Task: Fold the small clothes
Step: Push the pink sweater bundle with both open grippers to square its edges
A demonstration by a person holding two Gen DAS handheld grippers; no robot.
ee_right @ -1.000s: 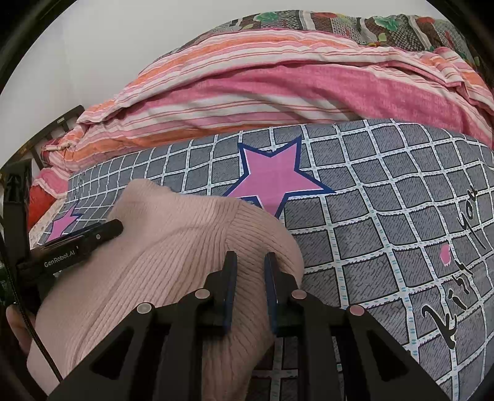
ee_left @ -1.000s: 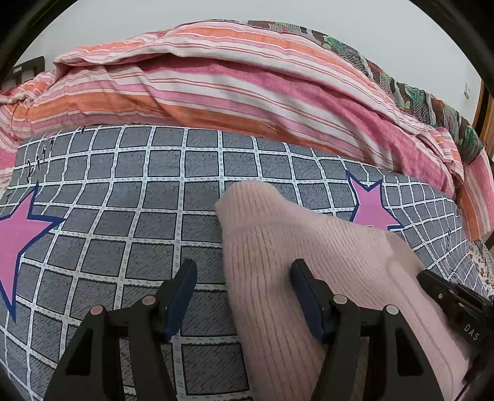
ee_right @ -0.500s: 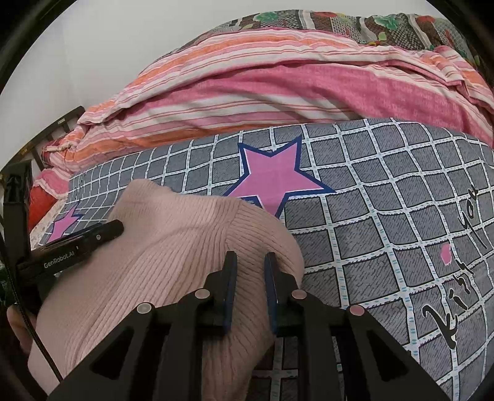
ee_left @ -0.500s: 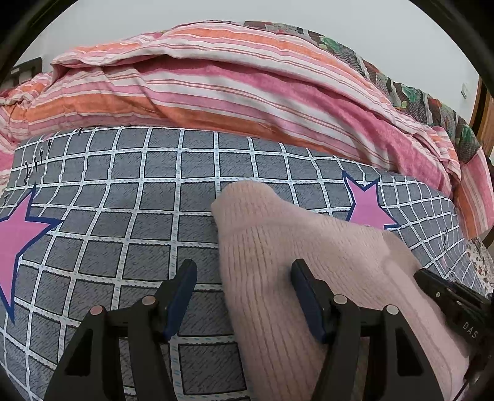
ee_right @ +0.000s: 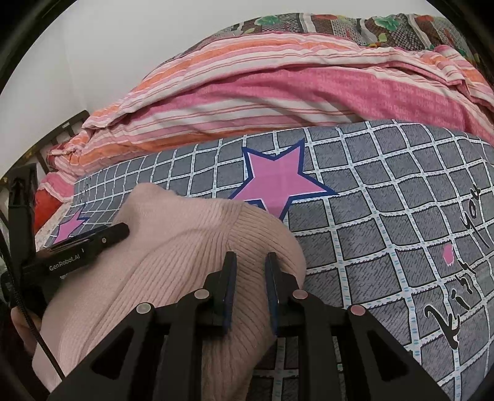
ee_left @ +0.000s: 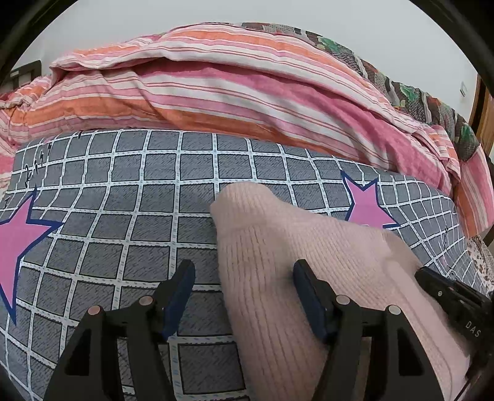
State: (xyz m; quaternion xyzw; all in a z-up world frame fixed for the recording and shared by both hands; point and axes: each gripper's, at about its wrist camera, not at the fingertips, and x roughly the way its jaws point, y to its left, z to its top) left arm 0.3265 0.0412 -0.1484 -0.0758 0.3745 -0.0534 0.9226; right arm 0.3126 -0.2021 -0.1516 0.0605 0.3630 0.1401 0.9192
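On the checked bedsheet [ee_left: 129, 197], pink sweater [ee_left: 278, 262] unmoved, left gripper [ee_left: 244, 277] still parted, right gripper [ee_right: 250, 265] still pinching it.

Pink knit garment [ee_left: 278, 277], lower end cut off, perhaps folded under.

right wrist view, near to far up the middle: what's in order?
right gripper → pink knit garment → pink star on the grey checked sheet → pink striped quilt → floral blanket → wall
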